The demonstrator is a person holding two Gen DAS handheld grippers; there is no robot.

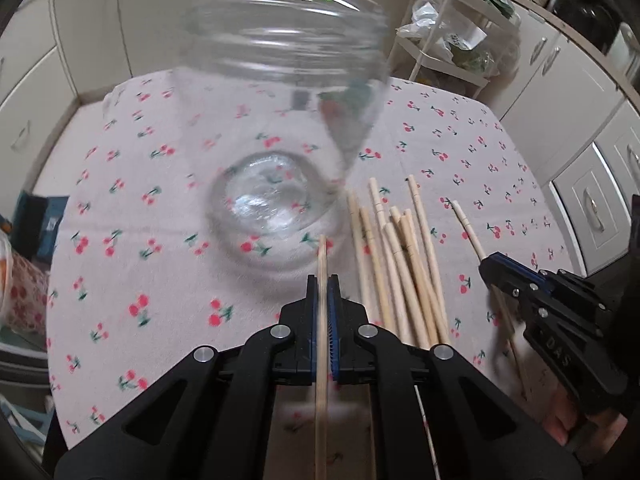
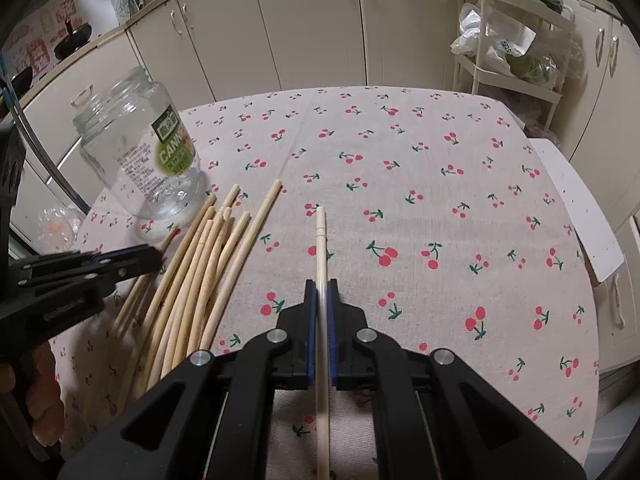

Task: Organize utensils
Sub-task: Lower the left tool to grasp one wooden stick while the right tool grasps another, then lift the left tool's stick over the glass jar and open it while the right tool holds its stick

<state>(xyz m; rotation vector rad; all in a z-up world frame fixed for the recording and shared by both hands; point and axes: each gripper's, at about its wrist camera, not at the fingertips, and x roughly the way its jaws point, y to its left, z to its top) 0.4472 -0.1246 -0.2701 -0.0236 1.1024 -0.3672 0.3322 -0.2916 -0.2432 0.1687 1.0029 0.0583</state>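
Observation:
My left gripper point(image 1: 323, 280) is shut on one pale wooden chopstick point(image 1: 322, 248), whose tip points toward the foot of a clear glass jar point(image 1: 280, 128). The jar stands upright on the cherry-print tablecloth and has a green label point(image 2: 172, 144). Several loose chopsticks point(image 1: 400, 248) lie fanned out right of the jar. My right gripper point(image 2: 321, 286) is shut on another chopstick point(image 2: 321, 232), held over bare cloth to the right of the chopstick pile point(image 2: 200, 264). Each gripper shows in the other's view: the right gripper point(image 1: 488, 266) and the left gripper point(image 2: 154, 258).
The tablecloth point(image 2: 440, 184) covers a table ringed by cream cabinets. A white wire rack point(image 2: 516, 40) with bags stands beyond the far right corner. A white panel point(image 2: 576, 208) sits off the right edge. A person's hand point(image 2: 44, 392) grips the left tool.

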